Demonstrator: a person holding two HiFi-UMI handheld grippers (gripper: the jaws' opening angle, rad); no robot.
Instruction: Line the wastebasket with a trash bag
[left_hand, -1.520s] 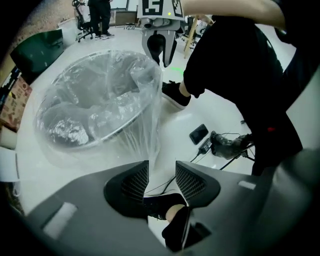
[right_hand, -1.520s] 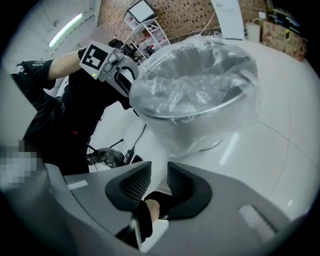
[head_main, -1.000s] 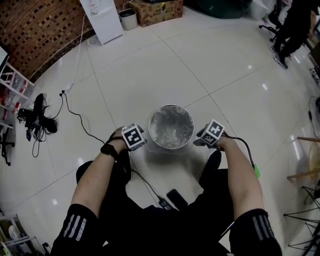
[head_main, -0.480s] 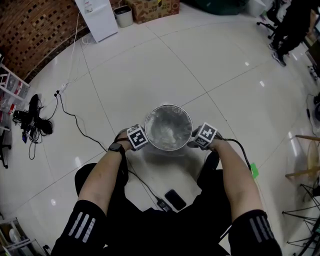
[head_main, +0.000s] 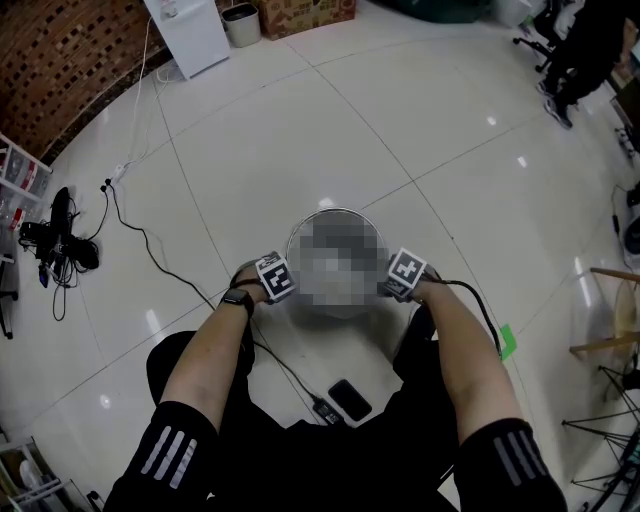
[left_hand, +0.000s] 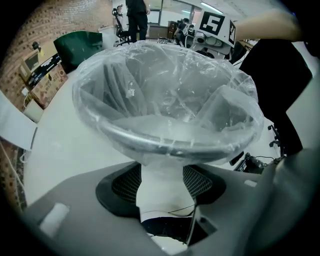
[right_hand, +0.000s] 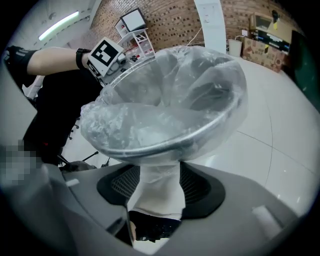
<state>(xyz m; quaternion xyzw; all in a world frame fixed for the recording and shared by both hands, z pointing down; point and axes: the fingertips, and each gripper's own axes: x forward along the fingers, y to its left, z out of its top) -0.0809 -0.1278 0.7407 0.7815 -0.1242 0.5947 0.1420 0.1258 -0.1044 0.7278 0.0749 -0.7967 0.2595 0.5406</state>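
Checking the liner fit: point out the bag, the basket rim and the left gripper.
bag (left_hand: 165, 95): left gripper view, film sagging inside.
basket rim (left_hand: 166, 148): left gripper view, near edge under the film.
left gripper (left_hand: 161, 182): left gripper view, gap between its open jaws.

Clear, crinkled trash bag (left_hand: 165, 95) over a white wastebasket (right_hand: 157, 192) with a dark rim. The left gripper (left_hand: 161, 184) is grey, its fingers (left_hand: 122, 184) black mesh, its cube (head_main: 274, 277) black-and-white squares. Glossy white tiled floor (head_main: 300, 130); red-brown brick wall (head_main: 60, 60) at 10 o'clock; black sleeves (head_main: 165, 450), white stripes
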